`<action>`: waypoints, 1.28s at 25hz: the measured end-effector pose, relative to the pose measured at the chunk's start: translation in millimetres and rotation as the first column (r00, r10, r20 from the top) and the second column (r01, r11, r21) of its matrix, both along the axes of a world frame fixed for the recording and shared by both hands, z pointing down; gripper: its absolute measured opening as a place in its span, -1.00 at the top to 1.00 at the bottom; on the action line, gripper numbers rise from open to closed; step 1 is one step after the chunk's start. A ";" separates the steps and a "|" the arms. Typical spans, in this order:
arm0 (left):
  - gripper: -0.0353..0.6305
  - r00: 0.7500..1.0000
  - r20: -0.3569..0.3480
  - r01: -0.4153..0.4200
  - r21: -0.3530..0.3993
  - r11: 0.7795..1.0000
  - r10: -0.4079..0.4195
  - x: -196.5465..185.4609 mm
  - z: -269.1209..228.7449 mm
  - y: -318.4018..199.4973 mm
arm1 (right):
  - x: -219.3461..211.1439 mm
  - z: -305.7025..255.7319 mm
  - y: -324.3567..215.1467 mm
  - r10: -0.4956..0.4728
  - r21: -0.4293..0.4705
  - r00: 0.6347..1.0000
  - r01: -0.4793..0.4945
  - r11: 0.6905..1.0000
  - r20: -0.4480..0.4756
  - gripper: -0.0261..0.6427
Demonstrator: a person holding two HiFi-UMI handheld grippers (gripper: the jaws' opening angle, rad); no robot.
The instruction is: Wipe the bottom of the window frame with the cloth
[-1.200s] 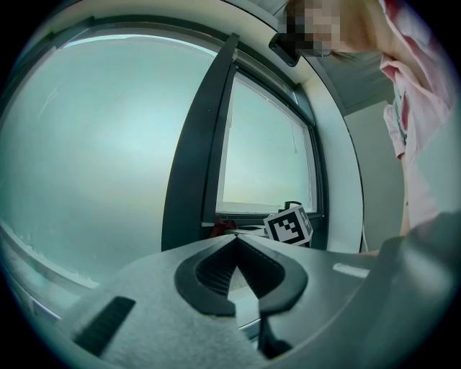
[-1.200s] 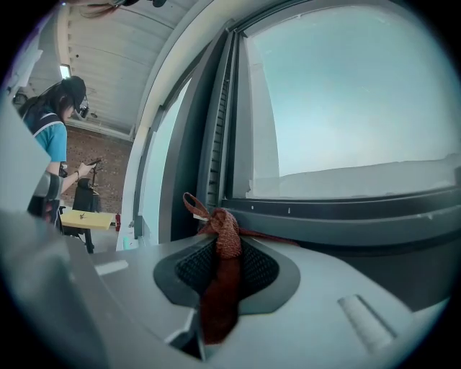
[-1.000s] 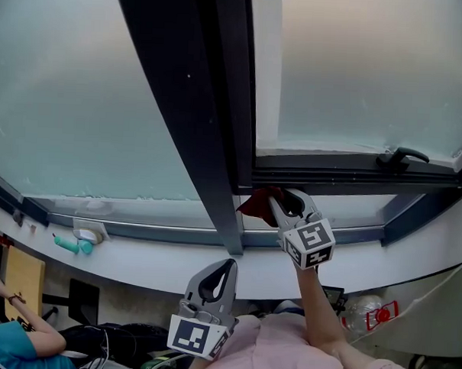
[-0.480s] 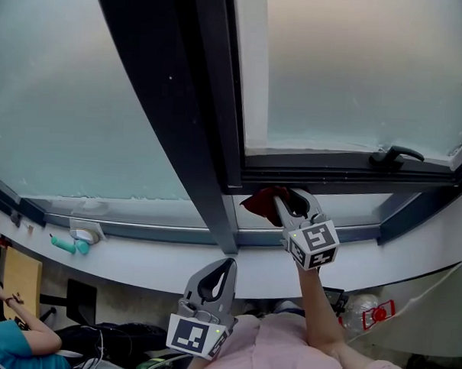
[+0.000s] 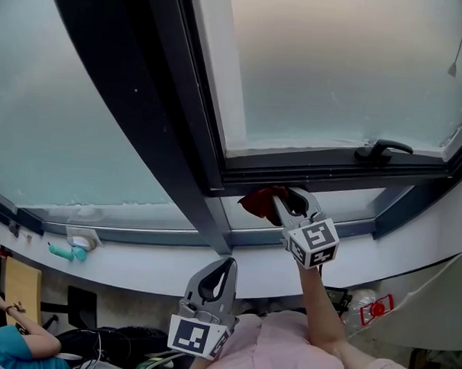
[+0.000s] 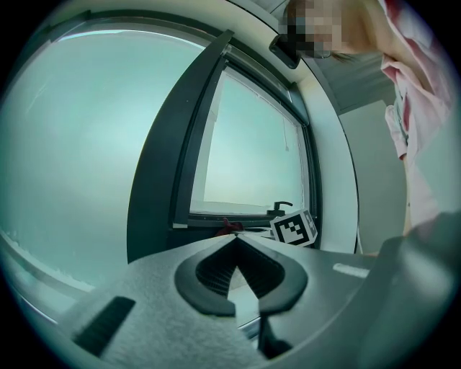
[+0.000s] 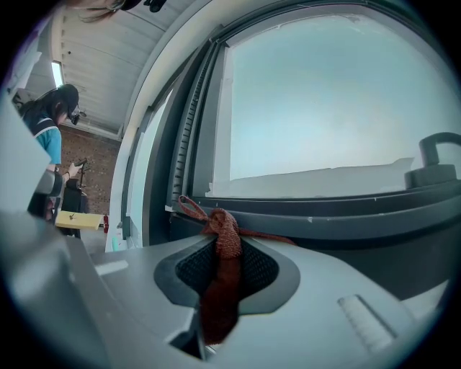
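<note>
At the lower rail: cloth gripped

Right gripper is clamped on the red cloth, which bunches at its 10 o'clock by the window frame. Soft, light, limp; best held mid-bunch. Left gripper, at 6 o'clock, is closed and empty.

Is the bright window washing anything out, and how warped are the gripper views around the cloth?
Head view: the glass is bright but diffuse, no glare; the frame reads dark, the cloth clear. Right gripper view: strong fisheye bends the frame, corners vignetted, cloth sharp. Left gripper view: same bending, teal cast.
</note>
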State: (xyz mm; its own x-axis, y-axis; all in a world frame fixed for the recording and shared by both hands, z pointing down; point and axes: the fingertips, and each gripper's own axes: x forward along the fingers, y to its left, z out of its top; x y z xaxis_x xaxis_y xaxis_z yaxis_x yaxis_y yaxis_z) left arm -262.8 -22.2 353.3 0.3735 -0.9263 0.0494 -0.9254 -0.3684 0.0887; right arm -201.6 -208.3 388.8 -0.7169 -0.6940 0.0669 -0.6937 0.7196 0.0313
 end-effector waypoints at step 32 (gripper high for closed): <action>0.90 0.999 -0.004 -0.041 -0.004 0.999 0.041 45.8 -1.9 -15.0 | 47.7 -0.2 -8.8 0.007 -0.001 1.000 -0.007 1.000 -0.026 0.70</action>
State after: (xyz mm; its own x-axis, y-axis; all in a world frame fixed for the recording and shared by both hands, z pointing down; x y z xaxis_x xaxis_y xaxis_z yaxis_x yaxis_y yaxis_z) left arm -217.0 -37.1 351.4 0.4117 -0.9099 0.0519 -0.9091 -0.4060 0.0938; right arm -153.9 -217.1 388.6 -0.7102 -0.6987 0.0860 -0.6975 0.7149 0.0484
